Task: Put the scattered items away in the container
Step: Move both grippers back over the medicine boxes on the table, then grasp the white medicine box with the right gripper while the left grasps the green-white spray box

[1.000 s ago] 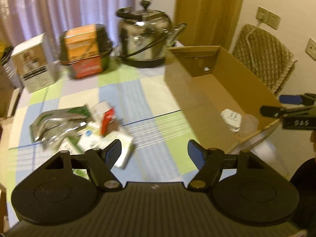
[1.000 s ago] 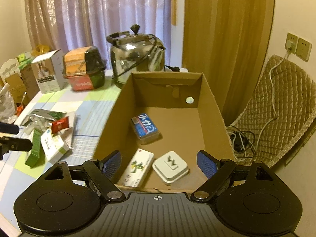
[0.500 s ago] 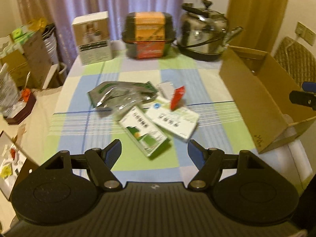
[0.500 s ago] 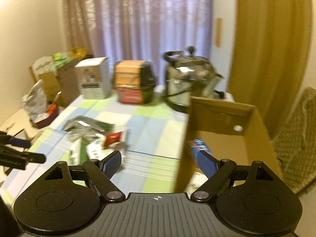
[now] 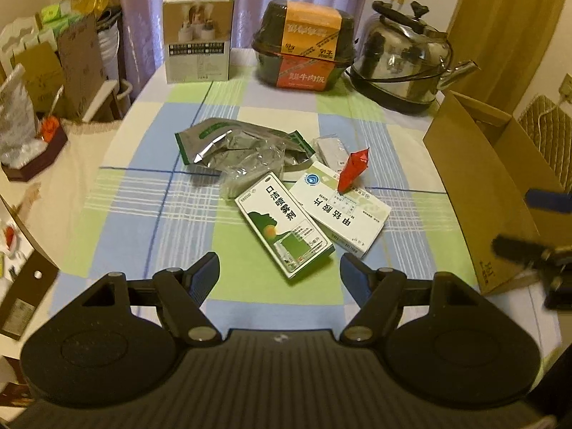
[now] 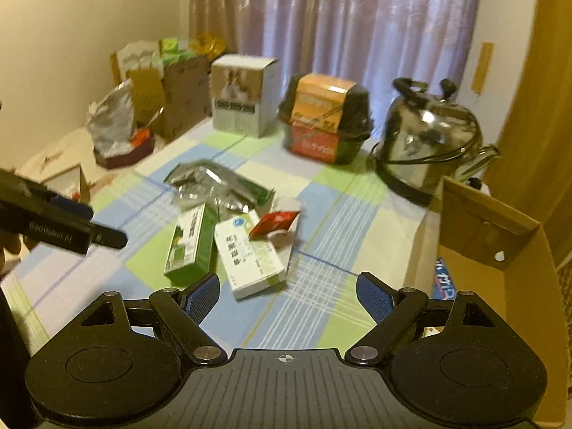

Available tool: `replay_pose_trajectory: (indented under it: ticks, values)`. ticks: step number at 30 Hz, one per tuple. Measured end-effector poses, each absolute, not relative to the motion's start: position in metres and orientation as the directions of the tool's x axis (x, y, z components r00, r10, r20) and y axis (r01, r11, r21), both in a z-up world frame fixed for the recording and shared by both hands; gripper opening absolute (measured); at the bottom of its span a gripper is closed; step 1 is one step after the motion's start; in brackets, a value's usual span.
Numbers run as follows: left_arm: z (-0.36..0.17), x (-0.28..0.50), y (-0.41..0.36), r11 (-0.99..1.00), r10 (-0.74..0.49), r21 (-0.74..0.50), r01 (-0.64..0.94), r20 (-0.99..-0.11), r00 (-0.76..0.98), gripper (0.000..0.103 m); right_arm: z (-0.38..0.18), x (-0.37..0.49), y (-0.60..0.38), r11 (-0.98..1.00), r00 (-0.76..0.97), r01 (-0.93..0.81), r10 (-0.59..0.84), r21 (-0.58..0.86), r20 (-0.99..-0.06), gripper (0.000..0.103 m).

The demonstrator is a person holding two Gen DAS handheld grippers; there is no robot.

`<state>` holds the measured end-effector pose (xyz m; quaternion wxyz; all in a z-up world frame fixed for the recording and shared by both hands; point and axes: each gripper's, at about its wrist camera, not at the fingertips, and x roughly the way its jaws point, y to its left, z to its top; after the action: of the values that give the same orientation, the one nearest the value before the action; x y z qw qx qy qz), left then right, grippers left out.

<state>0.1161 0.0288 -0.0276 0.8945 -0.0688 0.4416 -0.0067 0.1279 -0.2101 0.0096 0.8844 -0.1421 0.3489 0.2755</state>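
Note:
Scattered items lie mid-table: a green-and-white medicine box (image 5: 284,227) (image 6: 189,245), a white medicine box (image 5: 341,211) (image 6: 250,259) with a red sachet (image 5: 352,168) (image 6: 275,223) on it, and a silver foil pouch (image 5: 236,146) (image 6: 211,184). The open cardboard box (image 5: 479,178) (image 6: 500,250) stands at the table's right. My left gripper (image 5: 279,273) hovers open just in front of the green box, empty. My right gripper (image 6: 287,291) is open and empty, near the white box, beside the cardboard box's left wall.
A steel kettle (image 5: 404,60) (image 6: 429,139), a black-and-orange food tub (image 5: 305,57) and a white carton (image 5: 198,35) line the table's far edge. Cartons and bags (image 5: 39,82) crowd the floor at left. A quilted chair (image 5: 550,132) stands behind the cardboard box.
Both grippers swung left, away from the cardboard box, and now face the scattered items. The left one came closer to the green box. Both stayed open and empty.

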Motion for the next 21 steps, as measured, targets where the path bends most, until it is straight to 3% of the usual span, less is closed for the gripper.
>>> replay_pose_trajectory:
  ticks: [14,21]
  values:
    - [-0.085,0.176,0.041,0.954,-0.148,-0.270,-0.132,-0.804,0.576,0.075,-0.075,0.171,-0.157,0.671,0.504,-0.724,0.352,-0.163,-0.789,0.089]
    - [-0.110,0.207,0.034,0.954,-0.152,-0.268,-0.131,-0.815,0.559,0.074,-0.098,0.195,-0.140,0.625,0.484,-0.758,0.342,-0.190,-0.805,0.089]
